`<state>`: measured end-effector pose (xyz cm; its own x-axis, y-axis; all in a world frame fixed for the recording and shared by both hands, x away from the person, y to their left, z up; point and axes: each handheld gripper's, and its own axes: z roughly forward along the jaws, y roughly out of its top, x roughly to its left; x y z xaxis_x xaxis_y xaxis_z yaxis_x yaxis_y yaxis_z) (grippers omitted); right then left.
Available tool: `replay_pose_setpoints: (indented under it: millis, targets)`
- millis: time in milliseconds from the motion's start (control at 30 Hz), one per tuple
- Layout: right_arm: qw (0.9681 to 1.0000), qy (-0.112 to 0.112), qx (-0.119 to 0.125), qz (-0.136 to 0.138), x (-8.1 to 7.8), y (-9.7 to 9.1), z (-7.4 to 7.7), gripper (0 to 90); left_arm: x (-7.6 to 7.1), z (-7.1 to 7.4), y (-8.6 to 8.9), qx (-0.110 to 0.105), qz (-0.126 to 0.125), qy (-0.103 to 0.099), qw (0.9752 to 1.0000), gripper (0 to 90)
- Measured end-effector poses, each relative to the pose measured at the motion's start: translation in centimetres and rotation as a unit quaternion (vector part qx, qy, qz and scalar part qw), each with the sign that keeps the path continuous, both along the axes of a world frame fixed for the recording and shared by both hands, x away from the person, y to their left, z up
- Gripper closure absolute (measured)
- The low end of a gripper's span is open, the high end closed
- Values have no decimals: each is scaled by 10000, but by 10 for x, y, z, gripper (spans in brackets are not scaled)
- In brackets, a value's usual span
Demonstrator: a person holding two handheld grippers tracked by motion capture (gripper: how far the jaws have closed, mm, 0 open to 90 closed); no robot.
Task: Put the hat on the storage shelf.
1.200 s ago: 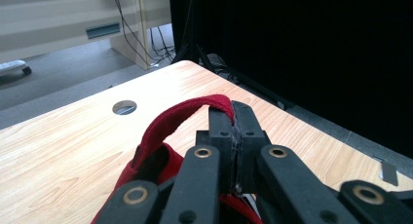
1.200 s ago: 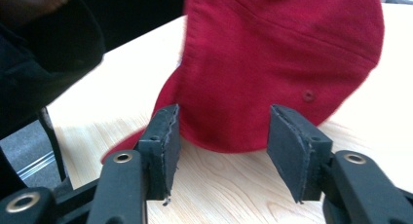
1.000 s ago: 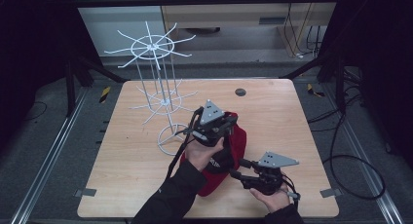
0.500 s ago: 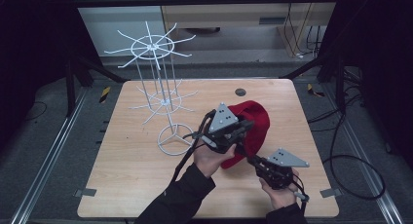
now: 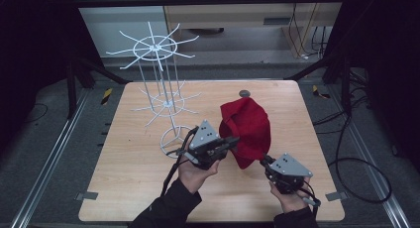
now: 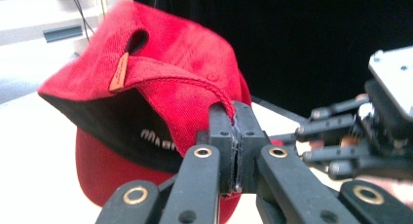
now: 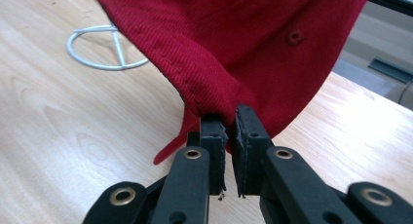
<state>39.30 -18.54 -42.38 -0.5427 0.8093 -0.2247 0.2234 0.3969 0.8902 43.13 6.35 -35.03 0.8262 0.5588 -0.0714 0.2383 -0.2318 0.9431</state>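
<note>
A red corduroy cap (image 5: 247, 126) hangs off the table between my two grippers. My left gripper (image 5: 232, 140) is shut on the stitched rim by the cap's back opening (image 6: 234, 131), and the cap's (image 6: 170, 63) dark inside with white lettering faces this camera. My right gripper (image 5: 265, 159) comes in from the lower right. Its jaws have just been closing and now pinch a fold of the cap's lower edge (image 7: 231, 121). The red cloth (image 7: 243, 39) rises above them. The right gripper (image 6: 341, 136) also appears at the right of the left gripper view.
A white wire rack (image 5: 159, 84) with spoke arms stands at the back left of the wooden table (image 5: 129, 183), its ring base (image 5: 174, 139) close to my left hand. A small dark disc (image 5: 244, 93) lies near the far edge. Cables run along the floor at the right.
The cap went from lying on the table to hanging in the air, farther right. My left gripper moved right with it. The right gripper closed on the cap's lower edge.
</note>
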Motion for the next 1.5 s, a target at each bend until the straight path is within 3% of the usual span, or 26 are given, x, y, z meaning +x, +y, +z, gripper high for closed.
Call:
replay_pose_setpoints:
  millis: [267, 467, 667, 933, 1033, 1400, 1500]
  targets:
    - [9982, 155, -89, 574, -7, 13, 3, 845, -15, -17, 29, 158, 79, 81, 9998, 885]
    - [9942, 313, -247, 997, -14, 29, 1, 845, -25, -32, 54, 261, 207, 209, 9992, 884]
    - [9906, 398, -274, 1279, -18, 46, -6, 844, -33, -53, 75, 520, 427, 335, 9972, 884]
    - [9853, 471, -519, 1558, -22, 68, -15, 844, -40, -70, 93, 816, 582, 541, 9935, 883]
    - [9837, 580, -543, 1613, -23, 76, -20, 843, -44, -79, 97, 969, 628, 634, 9913, 883]
    - [9750, 791, -1138, 1739, -19, 112, -43, 828, -43, -113, 117, 1359, 808, 1067, 9816, 880]
    - [9743, 811, -1124, 1775, -20, 111, -44, 809, -44, -118, 116, 1521, 798, 1076, 9792, 878]
